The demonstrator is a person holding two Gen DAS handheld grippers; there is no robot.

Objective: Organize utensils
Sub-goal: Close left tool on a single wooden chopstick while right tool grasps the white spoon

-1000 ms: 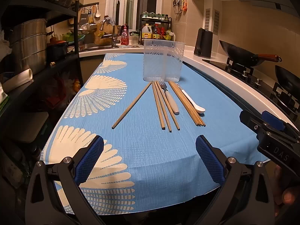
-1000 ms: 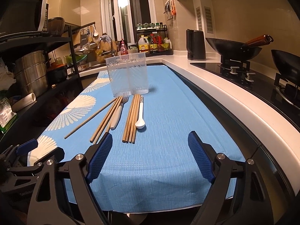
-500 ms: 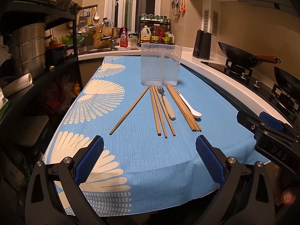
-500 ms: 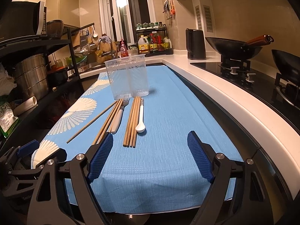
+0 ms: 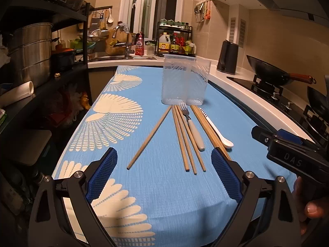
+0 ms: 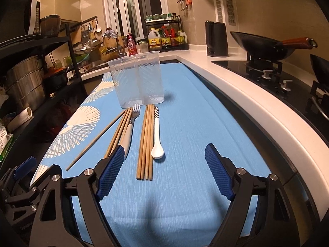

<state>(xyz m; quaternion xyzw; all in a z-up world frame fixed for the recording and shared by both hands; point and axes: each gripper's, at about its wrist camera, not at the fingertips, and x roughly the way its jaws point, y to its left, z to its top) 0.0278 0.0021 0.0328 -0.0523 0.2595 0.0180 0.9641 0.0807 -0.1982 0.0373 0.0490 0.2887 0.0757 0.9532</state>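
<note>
Left wrist view: the left hand-held gripper (image 5: pixel 164 174) hangs over the near end of the counter (image 5: pixel 164 201), jaws wide but closing, nothing between them.
Right wrist view: the right hand-held gripper (image 6: pixel 164 169) is spread apart and empty.
Right-hand bundle: four chopsticks (image 6: pixel 146 142) lie just ahead between the right jaws, long axis pointing away toward the container.
Spoon (image 6: pixel 157 135): beside that bundle, bowl nearest the right hand-held gripper.
Fork (image 6: pixel 130 126): tines toward the container, handle end by the right hand-held gripper's left pad.
Loose chopstick (image 5: pixel 150 136): slanted off alone, straight ahead of the left hand-held gripper.
Container (image 6: pixel 137 81): clear, two compartments, upright and empty beyond the utensils' far ends.
Nearer hand: the right for the bundle and spoon, I'd judge; the left for the slanted stick.
</note>
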